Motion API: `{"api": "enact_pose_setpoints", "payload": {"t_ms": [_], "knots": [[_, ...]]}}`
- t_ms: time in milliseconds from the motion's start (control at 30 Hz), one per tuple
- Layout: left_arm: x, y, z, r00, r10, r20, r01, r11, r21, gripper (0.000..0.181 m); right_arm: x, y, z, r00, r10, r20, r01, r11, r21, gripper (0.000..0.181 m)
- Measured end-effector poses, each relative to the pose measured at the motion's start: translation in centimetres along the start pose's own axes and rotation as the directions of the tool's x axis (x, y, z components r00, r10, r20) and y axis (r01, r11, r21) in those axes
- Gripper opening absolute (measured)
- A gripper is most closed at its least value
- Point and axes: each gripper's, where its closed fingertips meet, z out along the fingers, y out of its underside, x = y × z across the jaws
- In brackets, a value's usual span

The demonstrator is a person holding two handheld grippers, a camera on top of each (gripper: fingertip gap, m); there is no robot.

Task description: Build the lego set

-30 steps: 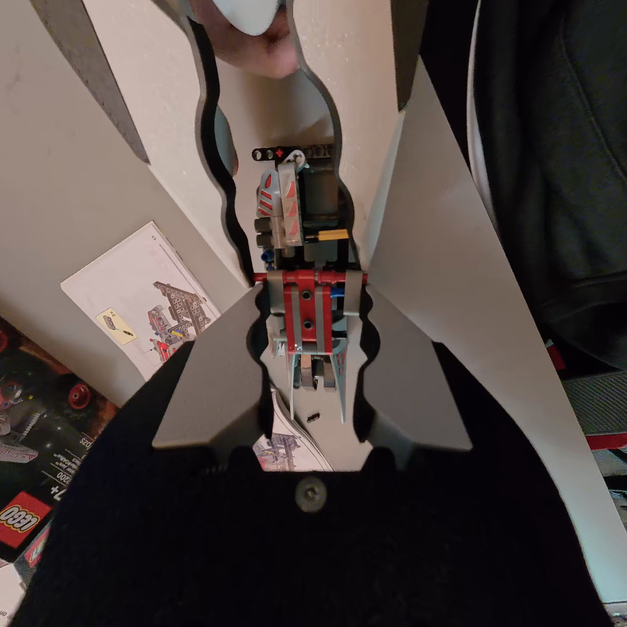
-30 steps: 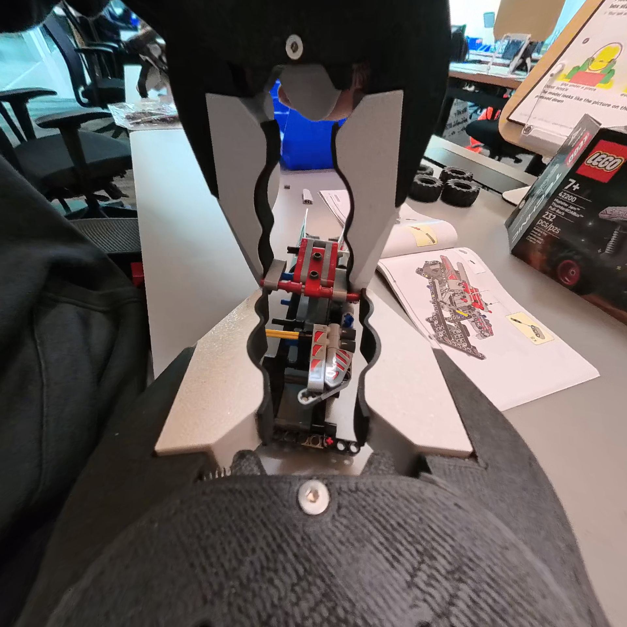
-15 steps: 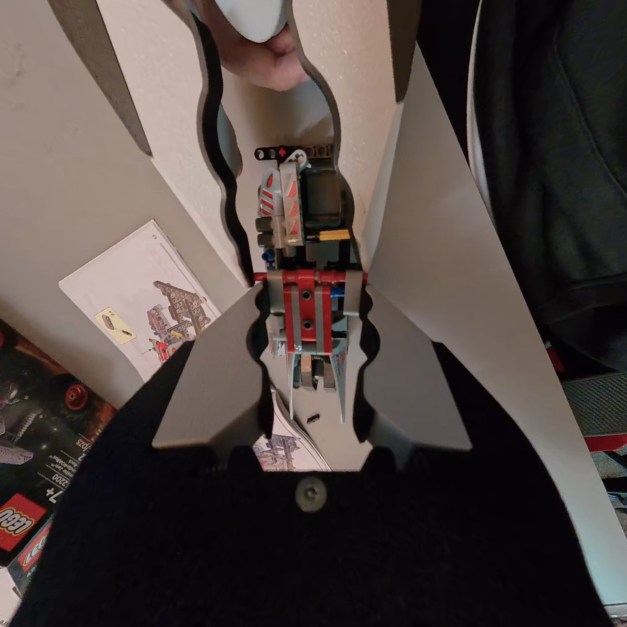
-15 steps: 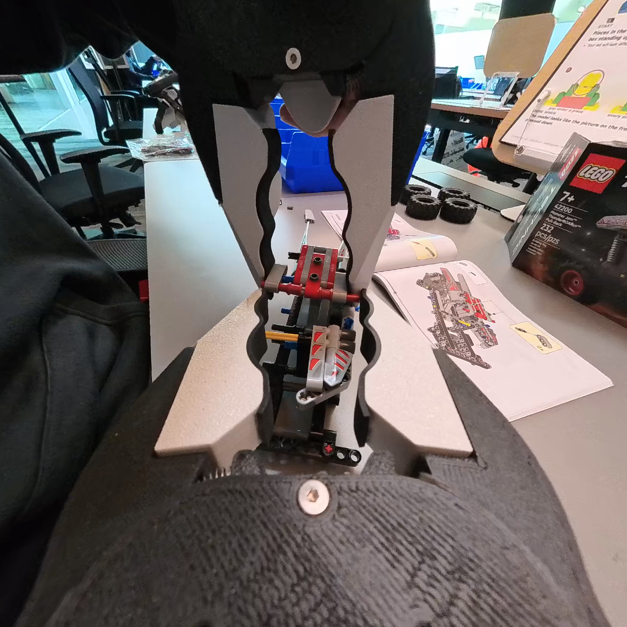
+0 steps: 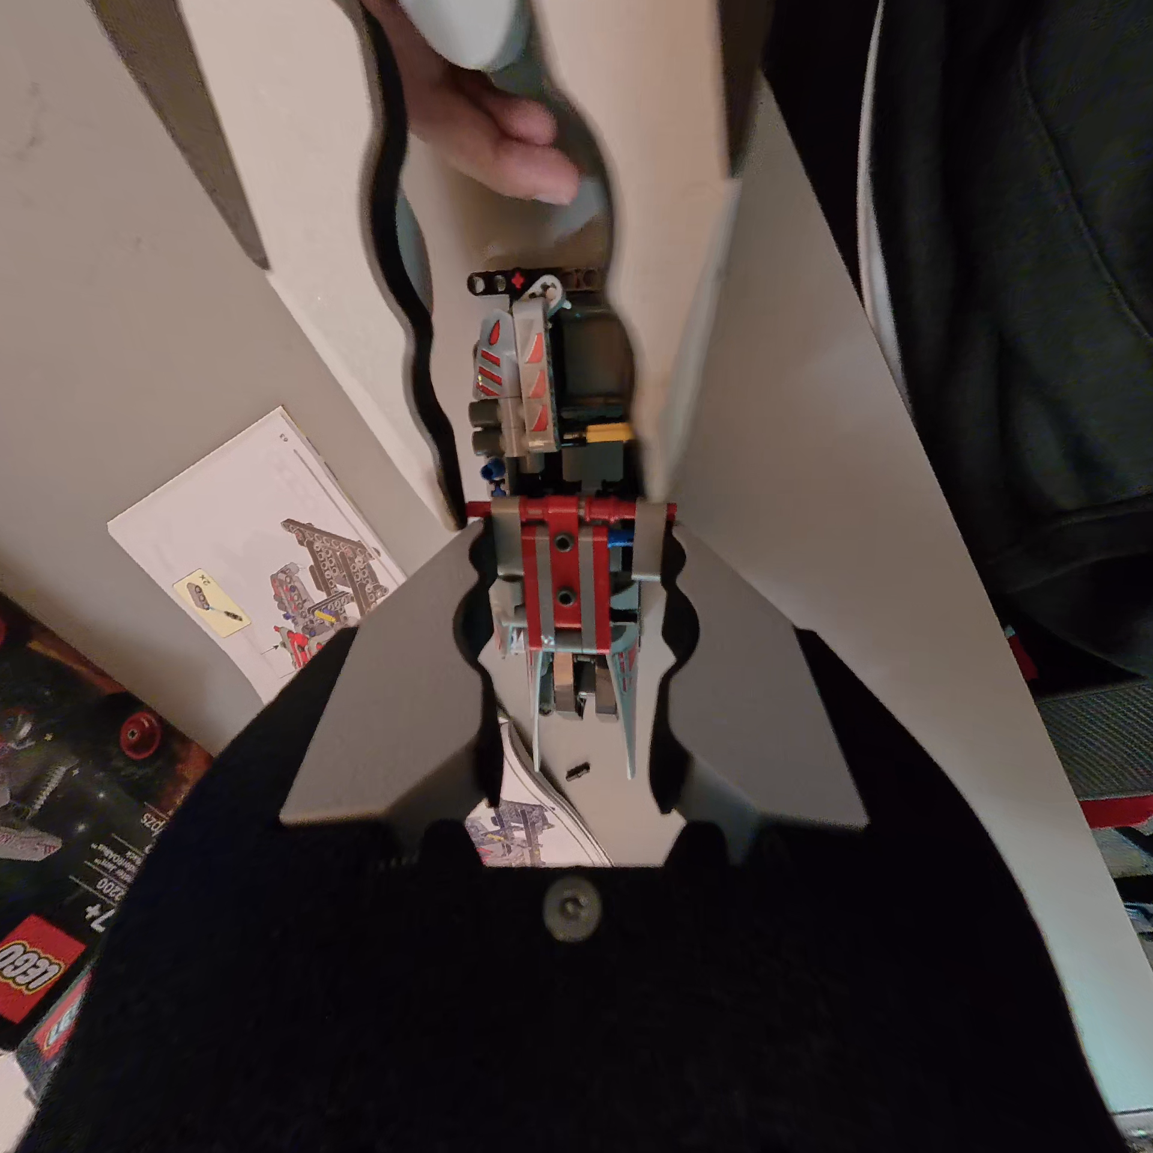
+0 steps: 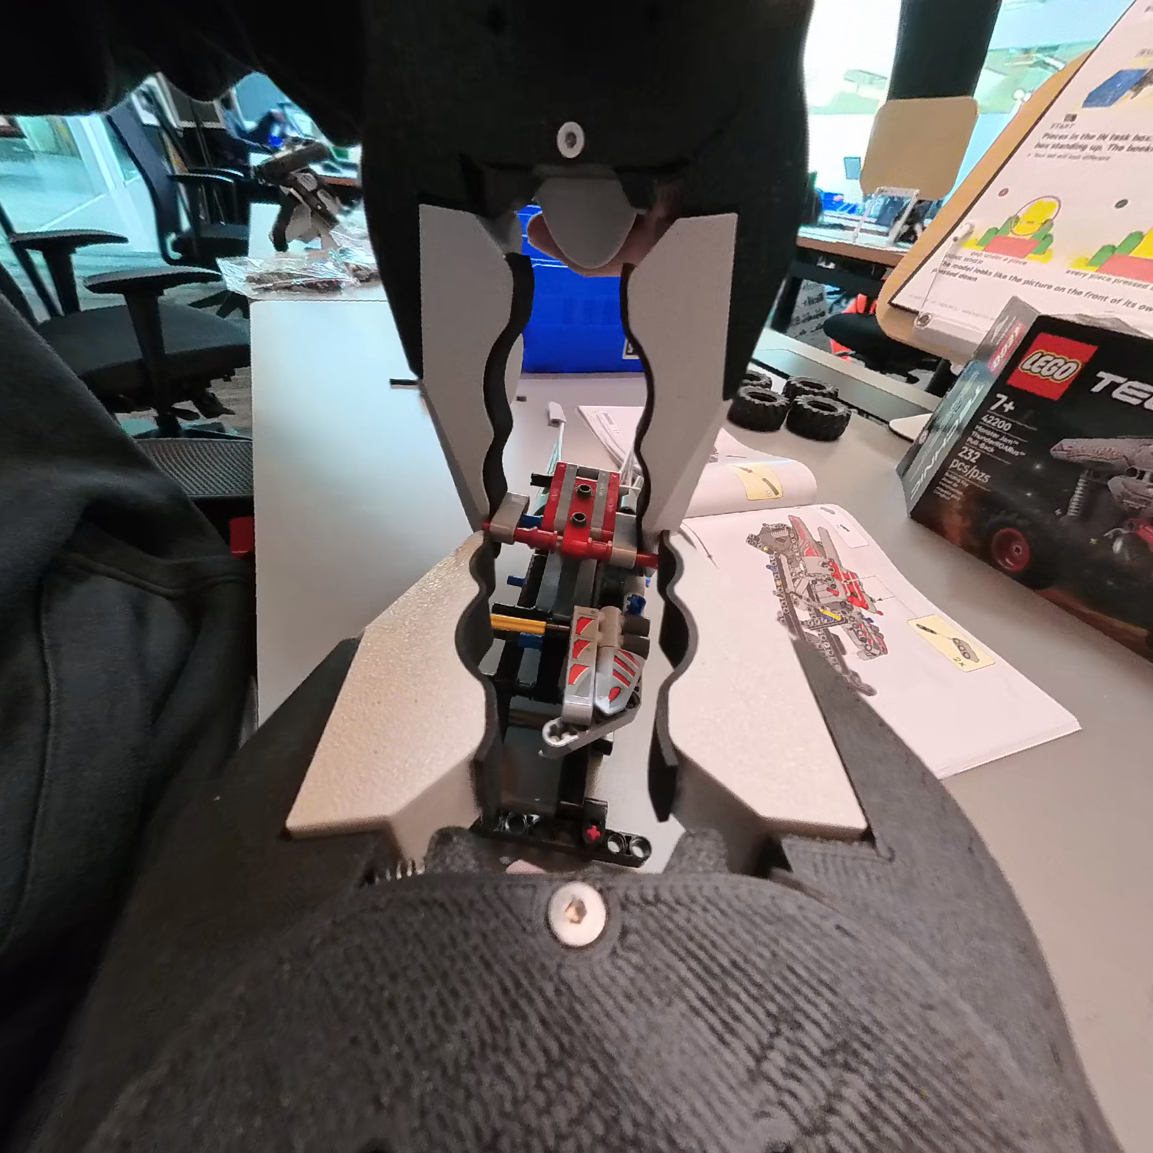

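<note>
A partly built lego model (image 5: 564, 561), with a red and grey front, a black chassis and grey panels with red stripes, hangs above the white table (image 6: 349, 437). My left gripper (image 5: 571, 530) is shut on its red and grey end. My right gripper (image 6: 571, 549) is shut on the black chassis end (image 6: 549, 717). The two grippers face each other, tips almost touching at the model's red axle (image 6: 561, 540). The right gripper also shows at the top of the left wrist view (image 5: 530, 262), and the left gripper at the top of the right wrist view (image 6: 574, 349).
An open instruction booklet (image 6: 873, 624) lies right of the model, and the lego box (image 6: 1060, 468) stands behind it. Black tyres (image 6: 792, 408), a blue bin (image 6: 574, 330) and a bag of parts (image 6: 299, 274) are farther back. A small black pin (image 5: 578, 771) lies on the table. A person's dark clothing (image 6: 93, 624) is at the left. Left and right tips are no more than a few centimetres apart.
Both grippers keep hold of the model. The right wrist view has tilted upward, showing more of the room. The hand behind the right gripper shows more in the left wrist view.
</note>
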Motion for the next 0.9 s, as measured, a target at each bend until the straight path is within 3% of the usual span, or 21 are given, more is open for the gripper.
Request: {"api": "enact_pose_setpoints", "payload": {"t_ms": [33, 100, 133, 167, 200, 233, 400, 600, 633, 733, 900], "knots": [[0.2, -0.1, 0.0, 1.0, 0.005, -0.002, -0.005, 1.0, 0.006, 0.051, 0.1, -0.1, -0.1, 1.0, 0.013, -0.001, -0.013, 1.0, 0.01, 0.045], [0.1, -0.4, 0.1, 1.0, -0.011, 0.013, 0.011, 1.0, 0.009, 0.051, 0.9, -1.3, -0.9, 0.999, 0.054, -0.007, -0.053, 0.993, 0.107, 0.0], [-0.1, -0.3, 0.1, 1.0, -0.022, 0.021, 0.022, 1.0, 0.008, 0.051, 0.6, -1.3, -1.0, 0.999, 0.049, 0.017, -0.05, 0.993, 0.11, 0.0], [-0.1, -0.3, 0.1, 1.0, -0.027, 0.015, 0.027, 1.0, 0.004, 0.051, -0.2, -0.8, -0.6, 0.999, 0.007, 0.04, -0.01, 0.998, 0.066, 0.004], [-0.1, -0.1, 0.1, 1.0, -0.017, 0.016, 0.017, 1.0, -0.003, 0.051, -0.5, -0.2, -0.1, 0.999, -0.03, 0.016, 0.029, 0.999, 0.017, 0.021], [-0.2, -0.1, 0.0, 1.0, -0.016, 0.016, 0.016, 1.0, 0.0, 0.051, -0.5, -0.4, 0.1, 0.999, -0.047, -0.009, 0.048, 0.998, 0.03, 0.018], [-0.2, -0.1, 0.1, 1.0, -0.013, 0.015, 0.013, 1.0, 0.008, 0.051, 0.5, -0.9, -0.9, 1.0, 0.01, -0.015, -0.008, 0.997, 0.075, 0.052], [-0.3, -0.1, 0.1, 1.0, -0.012, 0.018, 0.012, 1.0, 0.006, 0.051, 0.3, 1.0, 0.2, 1.0, 0.011, 0.007, -0.01, 0.997, -0.073, 0.09], [-0.3, -0.1, 0.1, 1.0, -0.012, 0.016, 0.012, 1.0, 0.008, 0.051, 0.1, 1.4, 0.5, 1.0, 0.004, 0.014, -0.003, 0.995, -0.099, 0.091], [-0.2, -0.1, 0.1, 1.0, -0.013, 0.006, 0.013, 1.0, 0.012, 0.051, 0.1, 0.5, 1.2, 1.0, 0.027, 0.005, -0.027, 0.998, -0.049, 0.068], [0.1, -0.3, 0.1, 1.0, -0.016, -0.005, 0.016, 1.0, 0.016, 0.051, -0.1, 0.6, 0.9, 0.999, 0.046, 0.028, -0.045, 0.998, -0.053, 0.064]]}}
